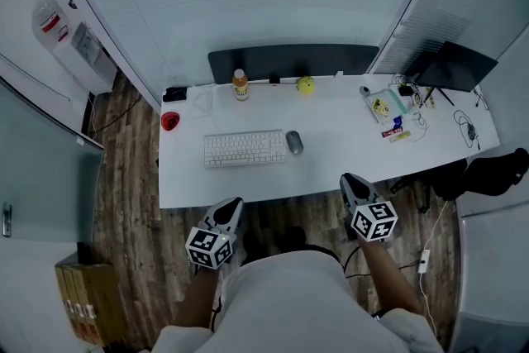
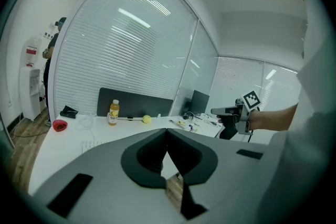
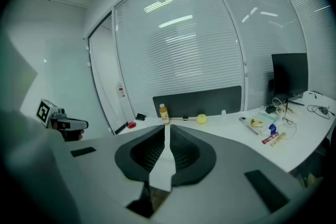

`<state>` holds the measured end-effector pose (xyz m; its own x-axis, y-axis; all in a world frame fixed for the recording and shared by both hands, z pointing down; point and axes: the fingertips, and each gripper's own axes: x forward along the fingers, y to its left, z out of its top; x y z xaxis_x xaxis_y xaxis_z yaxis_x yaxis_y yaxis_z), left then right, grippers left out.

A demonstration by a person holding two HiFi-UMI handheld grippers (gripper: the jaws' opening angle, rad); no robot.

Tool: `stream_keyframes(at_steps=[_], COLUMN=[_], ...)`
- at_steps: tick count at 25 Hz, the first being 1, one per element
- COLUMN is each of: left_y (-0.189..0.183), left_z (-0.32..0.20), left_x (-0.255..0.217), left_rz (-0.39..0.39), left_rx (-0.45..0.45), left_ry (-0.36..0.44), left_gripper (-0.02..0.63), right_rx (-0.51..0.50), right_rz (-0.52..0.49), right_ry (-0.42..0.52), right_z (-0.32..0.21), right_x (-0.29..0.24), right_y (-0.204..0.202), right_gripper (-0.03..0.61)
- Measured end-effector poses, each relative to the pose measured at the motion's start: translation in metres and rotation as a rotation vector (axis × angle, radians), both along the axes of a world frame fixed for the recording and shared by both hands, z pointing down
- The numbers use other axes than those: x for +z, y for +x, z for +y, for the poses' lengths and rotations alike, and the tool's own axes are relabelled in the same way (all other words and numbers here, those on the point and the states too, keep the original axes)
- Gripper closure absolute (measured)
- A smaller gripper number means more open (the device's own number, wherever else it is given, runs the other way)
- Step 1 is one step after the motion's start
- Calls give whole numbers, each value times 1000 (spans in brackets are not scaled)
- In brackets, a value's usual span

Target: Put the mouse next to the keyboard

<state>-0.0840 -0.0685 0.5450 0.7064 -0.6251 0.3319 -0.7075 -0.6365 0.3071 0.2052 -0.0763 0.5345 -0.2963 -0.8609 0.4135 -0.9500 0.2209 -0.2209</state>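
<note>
In the head view a white keyboard (image 1: 245, 148) lies on the white desk (image 1: 347, 145). A grey mouse (image 1: 294, 142) sits just off the keyboard's right end. Both grippers hang over the floor in front of the desk's near edge, apart from the mouse. My left gripper (image 1: 234, 204) is below the keyboard and my right gripper (image 1: 351, 180) is to the right of the mouse. In the left gripper view the left gripper (image 2: 167, 136) has its jaws together and empty. In the right gripper view the right gripper (image 3: 167, 131) is also shut on nothing.
An orange-capped bottle (image 1: 240, 84) and a yellow ball (image 1: 306, 84) stand before a dark back panel (image 1: 293, 62). A red object (image 1: 170, 121) sits at the desk's left end. Small clutter (image 1: 393, 107) and a black monitor (image 1: 453, 66) are on the right. A cardboard box (image 1: 87, 293) stands on the floor.
</note>
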Motion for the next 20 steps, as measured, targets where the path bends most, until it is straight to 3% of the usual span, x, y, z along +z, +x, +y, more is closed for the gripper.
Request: stream_keyframes(at_steps=[11, 20], left_y=[22, 35], left_z=[-6, -14], left_x=[-25, -28], left_rz=[-1, -13], left_rx=[-111, -114], left_ry=[54, 64], left_gripper=[595, 595], right_rx=[-115, -107], right_rz=[16, 11], right_ry=[152, 172], right_z=[-8, -20], right_x=[-33, -33], right_y=[24, 41], right_gripper=[528, 545])
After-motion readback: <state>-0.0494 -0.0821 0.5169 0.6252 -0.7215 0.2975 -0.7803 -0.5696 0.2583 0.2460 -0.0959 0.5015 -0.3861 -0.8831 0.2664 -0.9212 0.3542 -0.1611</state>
